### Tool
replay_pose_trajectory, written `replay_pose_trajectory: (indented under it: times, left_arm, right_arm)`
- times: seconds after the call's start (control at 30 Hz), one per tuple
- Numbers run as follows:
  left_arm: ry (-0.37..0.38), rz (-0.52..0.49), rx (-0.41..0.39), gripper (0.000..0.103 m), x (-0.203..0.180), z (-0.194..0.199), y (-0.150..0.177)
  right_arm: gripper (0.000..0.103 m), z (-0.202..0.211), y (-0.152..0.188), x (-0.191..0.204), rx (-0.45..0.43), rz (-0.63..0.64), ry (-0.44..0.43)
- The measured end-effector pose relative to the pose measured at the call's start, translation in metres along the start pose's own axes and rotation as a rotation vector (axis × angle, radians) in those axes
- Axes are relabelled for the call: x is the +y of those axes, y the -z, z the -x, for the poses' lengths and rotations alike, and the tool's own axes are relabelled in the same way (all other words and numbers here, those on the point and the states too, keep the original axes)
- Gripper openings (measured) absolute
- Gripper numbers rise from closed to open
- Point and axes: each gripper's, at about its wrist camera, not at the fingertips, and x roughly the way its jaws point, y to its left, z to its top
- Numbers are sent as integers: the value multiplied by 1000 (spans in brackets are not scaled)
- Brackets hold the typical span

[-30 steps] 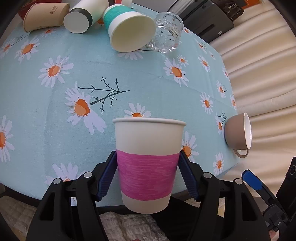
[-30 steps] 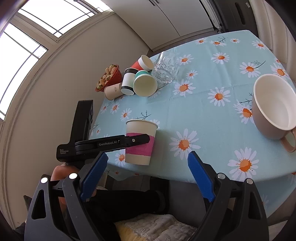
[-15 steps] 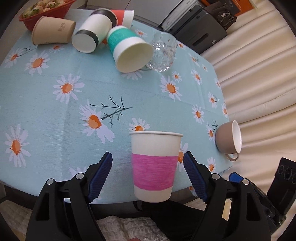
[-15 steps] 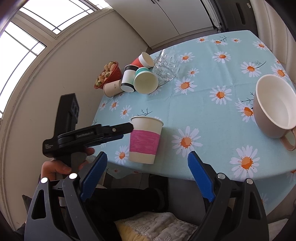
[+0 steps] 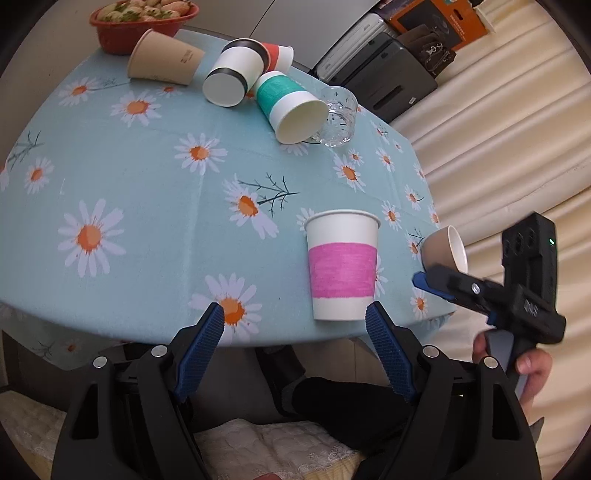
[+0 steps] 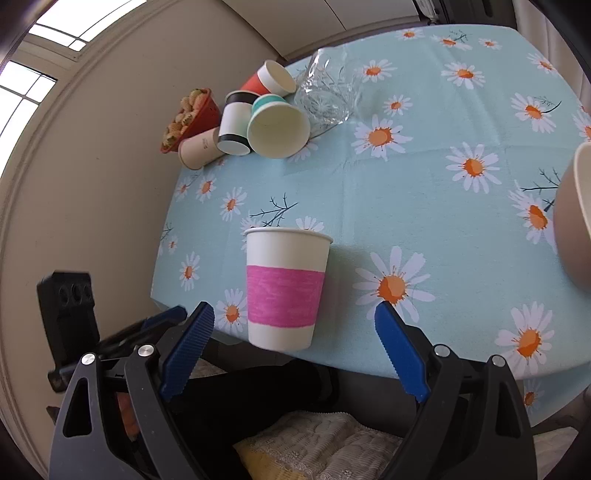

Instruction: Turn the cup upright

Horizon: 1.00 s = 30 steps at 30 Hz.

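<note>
A white paper cup with a pink band (image 5: 342, 264) stands upright near the table's front edge; it also shows in the right wrist view (image 6: 284, 288). My left gripper (image 5: 295, 325) is open and empty, just off the table edge, with the cup ahead and to the right of its jaws. My right gripper (image 6: 295, 330) is open and empty, below the table edge, with the cup ahead between its jaws but apart from them. The right gripper shows from the side in the left wrist view (image 5: 491, 291).
Several cups lie on their sides at the far end: tan (image 5: 162, 59), black-banded (image 5: 234, 75), red (image 5: 277, 55), teal (image 5: 288, 107), plus a tipped glass (image 5: 338, 116). A red bowl of food (image 5: 144, 18) stands behind. A brown mug (image 5: 443, 249) lies at the right edge.
My left gripper has let go of the pink-banded cup, opened, and drawn back and to the left. The cup stays upright on the table. My right gripper has moved closer to the cup.
</note>
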Motion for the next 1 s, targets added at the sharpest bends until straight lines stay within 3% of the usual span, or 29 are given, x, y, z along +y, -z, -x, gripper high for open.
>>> replay_pose_trajectory:
  times: [0.43,0.53,1.0]
  left_arm:
    - [131,87,-147,77,20,28,22]
    - [142,86,-157,77,21,29,25]
    - [189,109,-142,77,37,25,28]
  right_arm:
    - [88,-55,-22,30,84,116,176]
    - [74,-67,-27,32,126,119,204]
    - [68,-74,-28,32,175,90,212]
